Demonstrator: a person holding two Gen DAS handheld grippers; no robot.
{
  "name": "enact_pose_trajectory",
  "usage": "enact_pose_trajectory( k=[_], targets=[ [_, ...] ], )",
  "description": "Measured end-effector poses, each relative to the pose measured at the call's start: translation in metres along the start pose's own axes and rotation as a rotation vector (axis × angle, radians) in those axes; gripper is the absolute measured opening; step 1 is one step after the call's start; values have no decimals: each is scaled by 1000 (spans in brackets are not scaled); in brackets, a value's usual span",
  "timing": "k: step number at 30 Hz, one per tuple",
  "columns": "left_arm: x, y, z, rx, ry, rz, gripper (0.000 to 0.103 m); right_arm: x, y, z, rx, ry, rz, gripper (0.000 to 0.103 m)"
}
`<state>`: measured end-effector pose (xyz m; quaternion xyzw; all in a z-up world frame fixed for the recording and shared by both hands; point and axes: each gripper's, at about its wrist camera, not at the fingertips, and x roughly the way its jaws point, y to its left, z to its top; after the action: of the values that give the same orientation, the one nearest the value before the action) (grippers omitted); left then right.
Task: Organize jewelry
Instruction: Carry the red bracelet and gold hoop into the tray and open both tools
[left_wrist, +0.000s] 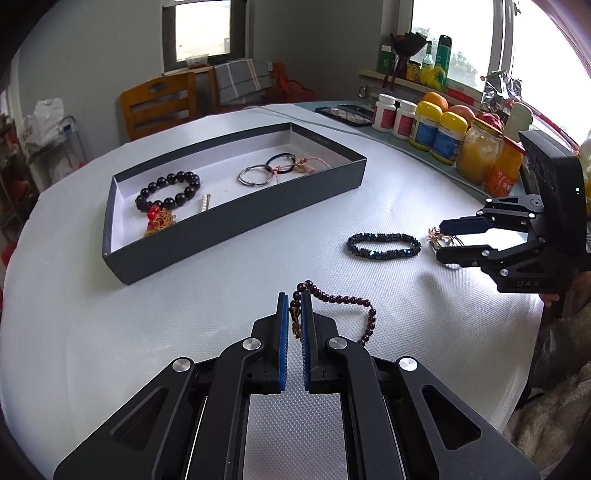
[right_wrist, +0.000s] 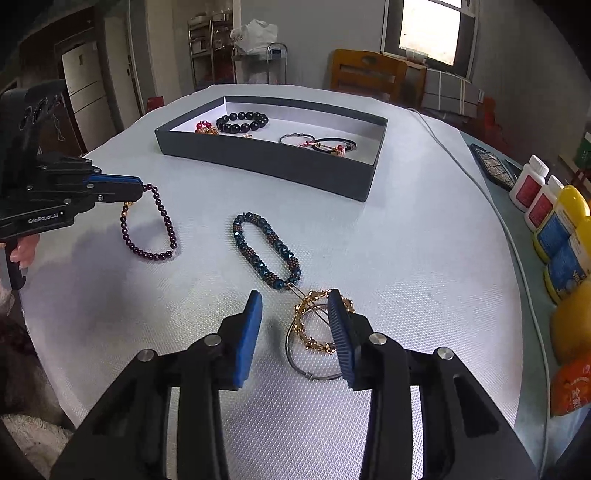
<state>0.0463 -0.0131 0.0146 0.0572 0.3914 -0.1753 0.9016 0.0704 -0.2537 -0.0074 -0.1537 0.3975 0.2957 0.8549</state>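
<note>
My left gripper (left_wrist: 294, 301) is shut on a dark red bead bracelet (left_wrist: 347, 300), whose loop trails on the white tablecloth; it also shows in the right wrist view (right_wrist: 162, 236). My right gripper (right_wrist: 295, 301) is open, its fingers low over a gold chain bracelet (right_wrist: 314, 328) with a thin silver bangle (right_wrist: 295, 358). A blue-black beaded bracelet (right_wrist: 266, 251) lies just ahead of it. The dark jewelry tray (left_wrist: 236, 218) holds a black bead bracelet (left_wrist: 170, 190), a red and gold charm, a pearl bar and several cord bracelets (left_wrist: 280, 168).
Pill bottles, jars and fruit (left_wrist: 443, 129) line the table's right edge. A grey cable (right_wrist: 461, 170) runs along the cloth. Wooden chairs (left_wrist: 159, 99) stand beyond the table.
</note>
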Motion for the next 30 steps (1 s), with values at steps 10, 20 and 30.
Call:
enact_pose_trajectory(
  k=[10,20,30],
  targets=[
    [0,2,-2,-3,3,1,6,12,-17,-3,64,21,-23,50],
    [-9,3,3,-9,-24,-8,6,-2,-14,5,59,-26,-16,40],
    [-37,15,39,21,-106,63,6,-24,-9,60,5,-124,-29,40]
  ],
)
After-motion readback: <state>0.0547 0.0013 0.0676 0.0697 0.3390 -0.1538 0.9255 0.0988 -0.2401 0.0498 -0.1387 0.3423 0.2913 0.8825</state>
